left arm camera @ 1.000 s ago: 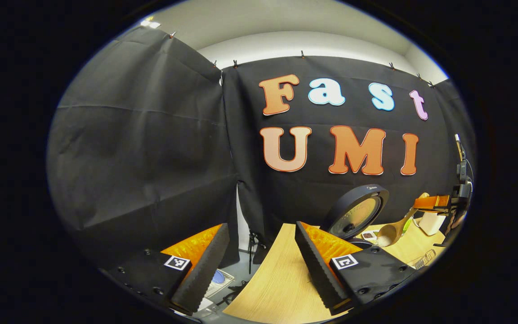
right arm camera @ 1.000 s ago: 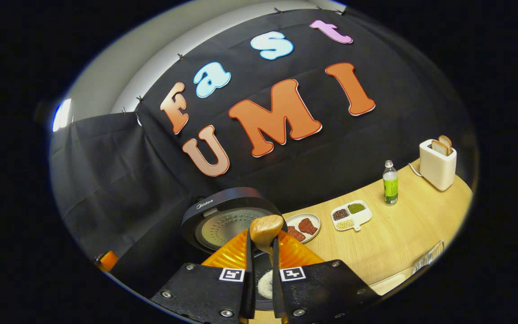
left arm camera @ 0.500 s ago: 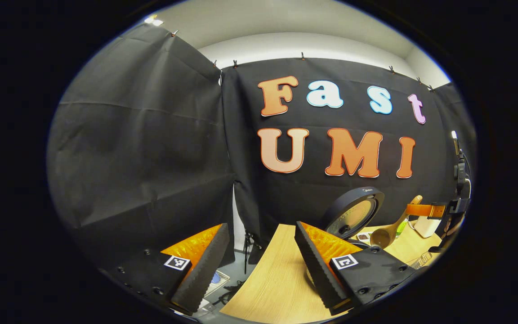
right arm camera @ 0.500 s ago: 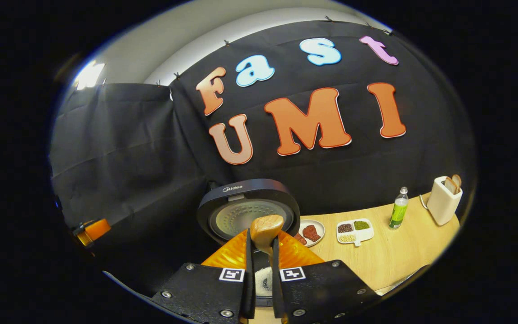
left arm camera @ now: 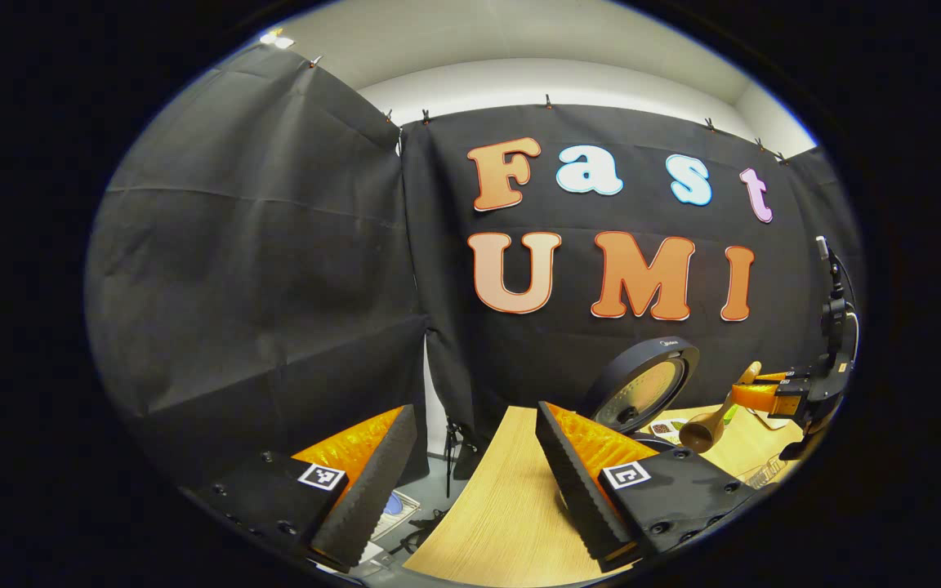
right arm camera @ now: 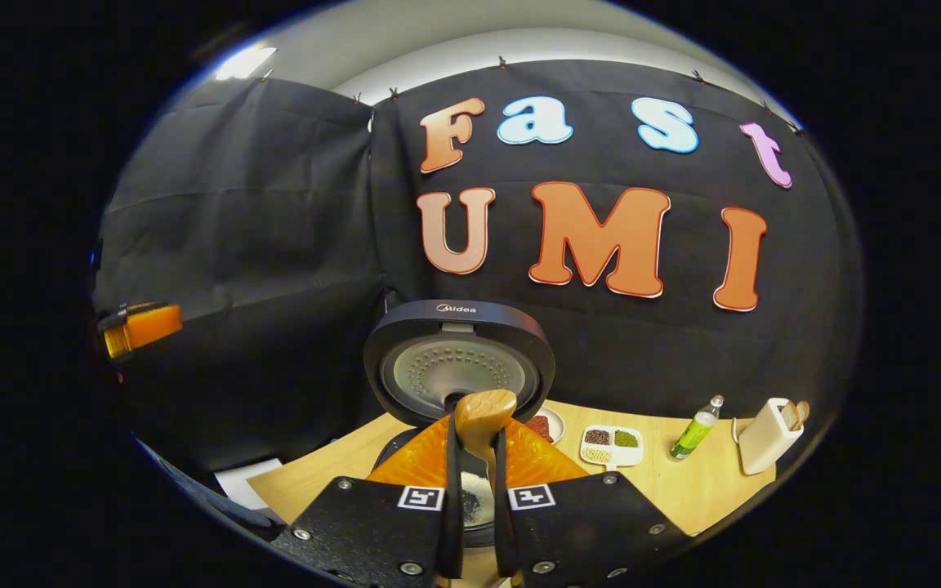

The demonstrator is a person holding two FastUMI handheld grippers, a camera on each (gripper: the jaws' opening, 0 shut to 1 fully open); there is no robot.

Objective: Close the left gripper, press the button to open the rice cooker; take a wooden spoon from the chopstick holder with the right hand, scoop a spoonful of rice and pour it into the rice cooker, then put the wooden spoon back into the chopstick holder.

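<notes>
While right tool [right arm camera: 474, 490] pinches wooden spoon [right arm camera: 483, 416], rice cooker [right arm camera: 458, 359] open

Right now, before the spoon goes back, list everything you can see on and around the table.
rice cooker: one, black, lid up, white rice inside
wooden spoon: one, tan, over the cooker
plate: one, red pieces, right of cooker
divided dish: one, white, three grain heaps
bottle: one, green
toaster: one, cream, bread inside
table: one, light wood
left gripper: open, over table's edge
right gripper: shut on spoon handle
</notes>
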